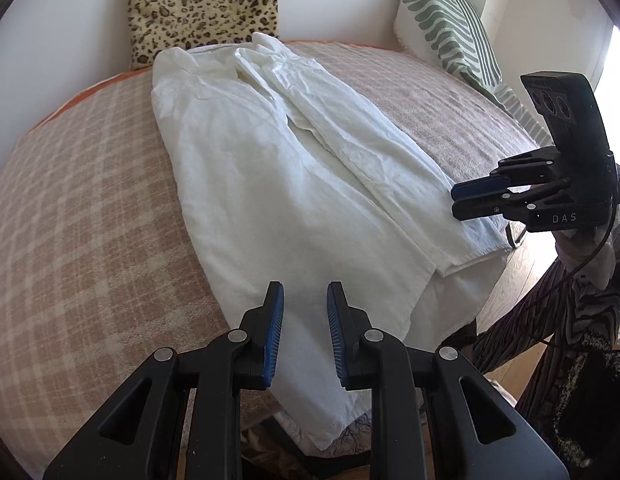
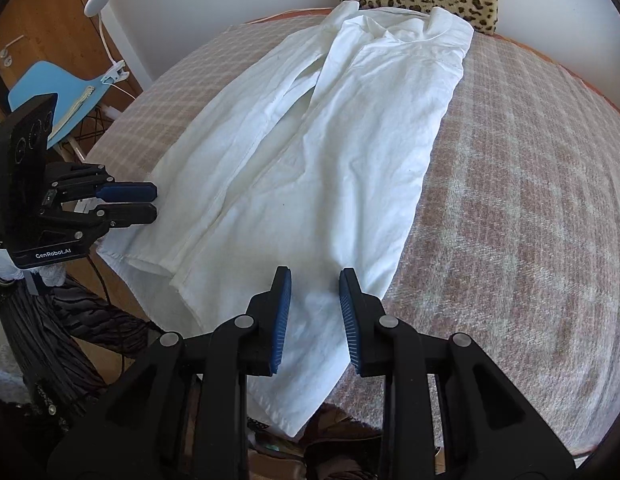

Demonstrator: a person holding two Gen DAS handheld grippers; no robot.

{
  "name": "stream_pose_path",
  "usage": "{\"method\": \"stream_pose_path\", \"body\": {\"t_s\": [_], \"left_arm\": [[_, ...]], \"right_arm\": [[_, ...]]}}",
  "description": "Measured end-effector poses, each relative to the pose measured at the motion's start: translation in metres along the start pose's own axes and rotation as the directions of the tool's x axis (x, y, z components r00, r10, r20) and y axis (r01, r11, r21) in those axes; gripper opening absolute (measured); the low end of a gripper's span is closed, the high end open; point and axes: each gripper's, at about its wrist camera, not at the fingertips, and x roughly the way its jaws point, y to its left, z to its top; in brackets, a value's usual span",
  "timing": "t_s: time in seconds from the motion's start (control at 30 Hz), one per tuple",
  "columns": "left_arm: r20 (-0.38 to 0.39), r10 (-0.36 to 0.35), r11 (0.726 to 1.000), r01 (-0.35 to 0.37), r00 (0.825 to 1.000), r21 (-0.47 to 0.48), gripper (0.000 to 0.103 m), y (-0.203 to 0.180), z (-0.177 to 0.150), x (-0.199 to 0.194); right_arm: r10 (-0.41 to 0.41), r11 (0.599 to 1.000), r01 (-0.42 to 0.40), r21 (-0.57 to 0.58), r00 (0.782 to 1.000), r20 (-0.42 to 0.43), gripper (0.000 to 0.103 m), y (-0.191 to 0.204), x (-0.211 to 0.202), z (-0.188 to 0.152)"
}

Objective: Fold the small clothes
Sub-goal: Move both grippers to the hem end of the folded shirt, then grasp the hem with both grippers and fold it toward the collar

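We had the shirt [image 1: 246, 184] lying lengthwise on the checked blanket [image 1: 82, 216], collar at the far end by the leopard cushion [image 1: 202, 4], hem at the near edge and partly hanging over it. Both sides looked already folded in toward the middle, so we judged the step in hand to be taking the hem up toward the collar.

The left gripper [image 1: 305, 332] hung over the near left part of the hem, its fingers a narrow gap apart with nothing between them. The right gripper [image 2: 315, 320] hung over the near right part, likewise slightly parted and empty.

To do the step well, we reckoned each gripper should pinch all layers at its own hem corner, level with the other. Both should then lift together and carry the hem far enough to meet the shoulders squarely, keeping the cloth taut between them so the folded-in sides did not slip open.

We could read "DAS" on the right gripper's body in the left view, and "GenRobot.AI" on the left gripper's body in the right view.
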Motion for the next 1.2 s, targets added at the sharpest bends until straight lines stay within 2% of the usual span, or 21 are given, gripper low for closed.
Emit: {"method": "stream_pose_path", "body": {"t_s": [0.07, 0.13, 0.17, 0.2, 0.23, 0.27, 0.33, 0.37, 0.47, 0.57, 0.63, 0.83, 0.9, 1.0, 1.07, 1.17, 1.2], "left_arm": [[-0.001, -0.003, 1.0, 0.003, 1.0, -0.004, 0.02, 0.001, -0.004, -0.005], [0.0, -0.012, 1.0, 0.012, 1.0, -0.023, 0.021, 0.004, -0.007, -0.011], [0.005, -0.018, 0.999, 0.018, 1.0, -0.045, 0.025, 0.008, -0.007, -0.014], [0.014, -0.026, 0.997, 0.027, 1.0, -0.075, 0.039, 0.013, -0.007, -0.017], [0.023, -0.022, 0.994, 0.025, 0.999, -0.107, 0.047, 0.018, -0.008, -0.021], [0.032, -0.012, 0.991, 0.016, 0.999, -0.136, 0.057, 0.024, -0.01, -0.025], [0.028, -0.012, 0.984, 0.017, 1.0, -0.179, 0.057, 0.034, -0.012, -0.027], [0.022, -0.017, 0.979, 0.021, 1.0, -0.203, 0.057, 0.038, -0.014, -0.027], [0.007, -0.097, 0.949, 0.095, 0.995, -0.302, 0.057, 0.05, -0.022, -0.024], [-0.006, -0.165, 0.921, 0.152, 0.986, -0.359, 0.054, 0.052, -0.033, -0.021], [0.0, -0.19, 0.91, 0.177, 0.982, -0.376, 0.054, 0.052, -0.036, -0.02], [-0.002, -0.245, 0.881, 0.221, 0.97, -0.418, 0.045, 0.053, -0.037, -0.021], [-0.007, -0.262, 0.874, 0.234, 0.965, -0.426, 0.035, 0.05, -0.035, -0.02], [-0.011, -0.288, 0.859, 0.254, 0.957, -0.445, 0.023, 0.047, -0.037, -0.015], [-0.013, -0.293, 0.857, 0.256, 0.956, -0.447, 0.022, 0.045, -0.035, -0.013], [-0.011, -0.289, 0.862, 0.255, 0.957, -0.439, 0.012, 0.044, -0.033, -0.015], [-0.006, -0.29, 0.861, 0.257, 0.957, -0.439, 0.009, 0.044, -0.031, -0.016]], "right_arm": [[-0.003, 1.0, 0.003, -0.024, 1.0, -0.015, 0.027, 0.006, -0.008, -0.013], [0.045, 0.999, -0.045, 0.012, 0.999, -0.007, 0.027, 0.003, -0.02, -0.02], [0.054, 0.998, -0.054, 0.04, 0.999, 0.006, 0.027, -0.001, -0.026, -0.023], [0.053, 0.996, -0.054, 0.064, 0.998, 0.019, 0.027, -0.006, -0.031, -0.024], [0.044, 0.995, -0.047, 0.089, 0.999, 0.032, 0.03, -0.011, -0.035, -0.023], [0.038, 0.993, -0.043, 0.112, 0.998, 0.047, 0.038, -0.016, -0.037, -0.023], [0.063, 0.981, -0.073, 0.18, 0.996, 0.056, 0.049, -0.033, -0.035, -0.02], [0.096, 0.971, -0.105, 0.214, 0.994, 0.053, 0.049, -0.041, -0.031, -0.019], [0.214, 0.924, -0.22, 0.313, 0.975, 0.056, 0.049, -0.059, -0.021, -0.023], [0.338, 0.859, -0.343, 0.38, 0.937, 0.083, 0.049, -0.069, -0.019, -0.031], [0.388, 0.825, -0.388, 0.412, 0.918, 0.087, 0.049, -0.073, -0.018, -0.038], [0.43, 0.812, -0.408, 0.417, 0.902, 0.046, 0.049, -0.066, -0.011, -0.046], [0.437, 0.811, -0.409, 0.419, 0.899, 0.031, 0.049, -0.063, -0.005, -0.049], [0.473, 0.784, -0.436, 0.442, 0.881, 0.028, 0.047, -0.062, 0.007, -0.043], [0.508, 0.767, -0.46, 0.446, 0.861, 0.015, 0.032, -0.057, 0.014, -0.039], [0.541, 0.757, -0.496, 0.426, 0.841, 0.016, 0.017, -0.048, 0.016, -0.034], [0.548, 0.754, -0.506, 0.418, 0.836, 0.023, 0.015, -0.046, 0.014, -0.033]]}}
